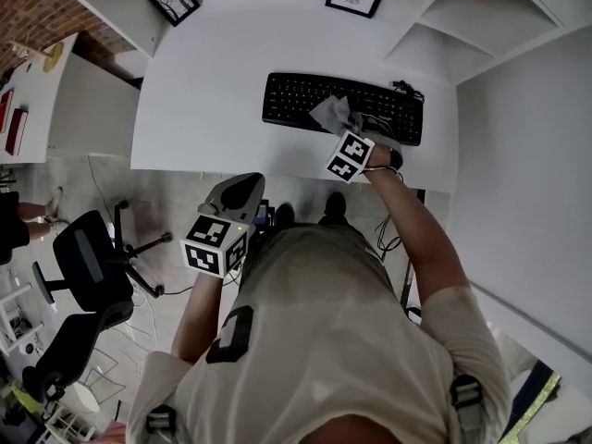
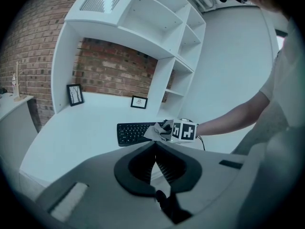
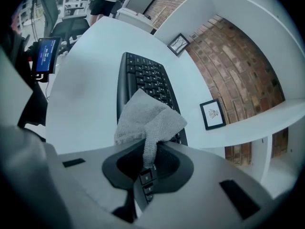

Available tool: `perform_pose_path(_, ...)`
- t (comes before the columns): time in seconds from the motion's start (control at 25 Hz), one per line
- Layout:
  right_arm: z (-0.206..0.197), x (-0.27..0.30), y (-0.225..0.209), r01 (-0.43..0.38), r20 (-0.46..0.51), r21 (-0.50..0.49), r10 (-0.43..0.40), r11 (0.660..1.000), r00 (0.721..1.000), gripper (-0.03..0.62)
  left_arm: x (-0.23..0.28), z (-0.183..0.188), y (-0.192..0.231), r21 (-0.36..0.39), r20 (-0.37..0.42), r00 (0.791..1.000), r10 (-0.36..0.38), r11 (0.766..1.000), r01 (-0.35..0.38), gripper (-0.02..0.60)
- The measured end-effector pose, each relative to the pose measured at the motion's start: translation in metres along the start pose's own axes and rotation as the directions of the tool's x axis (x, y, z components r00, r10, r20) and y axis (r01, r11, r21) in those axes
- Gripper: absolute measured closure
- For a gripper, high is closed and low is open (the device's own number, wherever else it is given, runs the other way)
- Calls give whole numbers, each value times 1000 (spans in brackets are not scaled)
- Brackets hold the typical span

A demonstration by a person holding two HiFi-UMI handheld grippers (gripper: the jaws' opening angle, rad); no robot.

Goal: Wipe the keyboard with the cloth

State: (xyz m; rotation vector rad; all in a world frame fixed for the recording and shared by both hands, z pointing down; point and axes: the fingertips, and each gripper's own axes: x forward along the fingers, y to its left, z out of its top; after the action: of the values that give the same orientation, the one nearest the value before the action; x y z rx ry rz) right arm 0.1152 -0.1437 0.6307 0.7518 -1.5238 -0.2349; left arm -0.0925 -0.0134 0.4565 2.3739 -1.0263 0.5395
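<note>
While under keyboard (image 1: 296,98), brick-backed white desk (image 1: 213,72)

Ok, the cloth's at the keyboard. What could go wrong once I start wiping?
1. The right tool pinches only a narrow tail of the cloth, so drag across the keys could pull it free.
2. The left tool hangs shut, off the desk. Nothing steadies the keyboard, which may slide under pressure.
3. The cable at the keyboard's right end lies close to the wiping area and might snag.
</note>
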Motion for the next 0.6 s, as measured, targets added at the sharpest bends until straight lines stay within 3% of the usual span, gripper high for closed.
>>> perform_pose_path(0.4,-35,-1,-2,9,-81,2,-9,1000,997,572,6,0,-4,38,-18,999,-42,998,43,577)
perform_pose_path(0.6,-42,0,-3,-1,-87,-16,-1,1000,996,572,11,5,-12,22,-12,999,-40,999,40,577)
